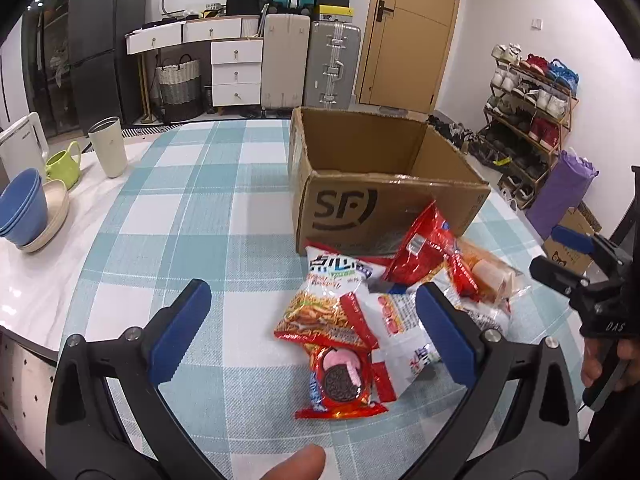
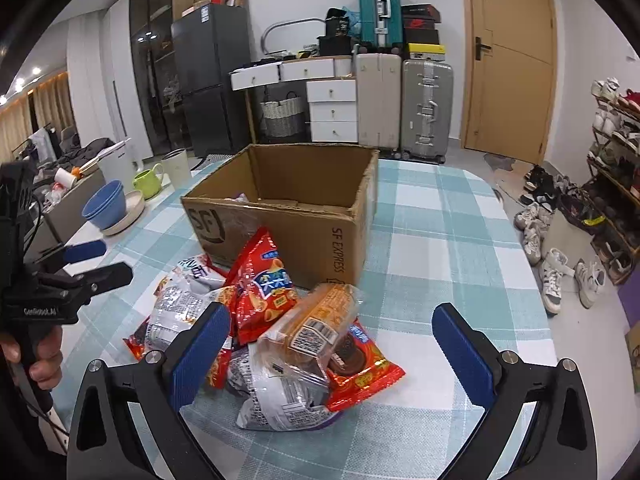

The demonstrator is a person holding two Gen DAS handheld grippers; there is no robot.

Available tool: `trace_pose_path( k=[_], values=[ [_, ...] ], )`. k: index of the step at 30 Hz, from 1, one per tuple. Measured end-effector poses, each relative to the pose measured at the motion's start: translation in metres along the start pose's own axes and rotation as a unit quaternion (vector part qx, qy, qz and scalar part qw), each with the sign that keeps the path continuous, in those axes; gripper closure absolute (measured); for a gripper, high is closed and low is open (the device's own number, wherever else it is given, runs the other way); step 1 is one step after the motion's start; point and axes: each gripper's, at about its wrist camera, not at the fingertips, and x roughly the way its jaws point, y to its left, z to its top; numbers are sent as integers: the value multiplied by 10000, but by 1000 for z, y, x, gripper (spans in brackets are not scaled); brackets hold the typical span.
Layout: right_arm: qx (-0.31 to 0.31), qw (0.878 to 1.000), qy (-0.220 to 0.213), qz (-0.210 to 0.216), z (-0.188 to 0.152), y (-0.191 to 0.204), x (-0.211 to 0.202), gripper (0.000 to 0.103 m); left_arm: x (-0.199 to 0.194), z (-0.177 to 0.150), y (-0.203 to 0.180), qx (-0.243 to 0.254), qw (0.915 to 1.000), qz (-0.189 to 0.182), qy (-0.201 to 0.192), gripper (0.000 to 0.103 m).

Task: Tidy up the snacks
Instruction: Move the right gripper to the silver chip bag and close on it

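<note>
Snacks (image 1: 360, 320) lie beneath both spread, hovering grippers.

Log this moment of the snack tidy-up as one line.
phase: start | left gripper: open, empty | right gripper: open, empty | snack packets: piled on table before cardboard box | box: open

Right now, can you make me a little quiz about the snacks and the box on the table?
1. True or false: the cardboard box is open at the top.
2. Which packet shows a chocolate sandwich cookie? A) the red cookie packet B) the orange cake packet C) the red chip bag
3. Fill in: both grippers, left gripper and right gripper, are ____ and hold nothing.

Key: 1 true; 2 A; 3 open.
</note>
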Motion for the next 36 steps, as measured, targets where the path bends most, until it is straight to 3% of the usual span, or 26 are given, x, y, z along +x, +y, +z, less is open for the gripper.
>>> trace_pose_path(
  k=[17,25,30,36],
  values=[
    [-237,9985,446,223,-32,14,13,1,22,-38,23,-54,9989,134,450,1],
    [-318,9952,656,648,-47,26,21,1,37,-49,24,11,9975,-80,703,1],
    [-384,9904,774,1075,-52,34,30,8,49,-52,17,35,9961,-190,861,1],
    [-446,9880,929,1153,-52,39,48,12,64,-54,14,36,9946,-179,1020,1]
  ],
)
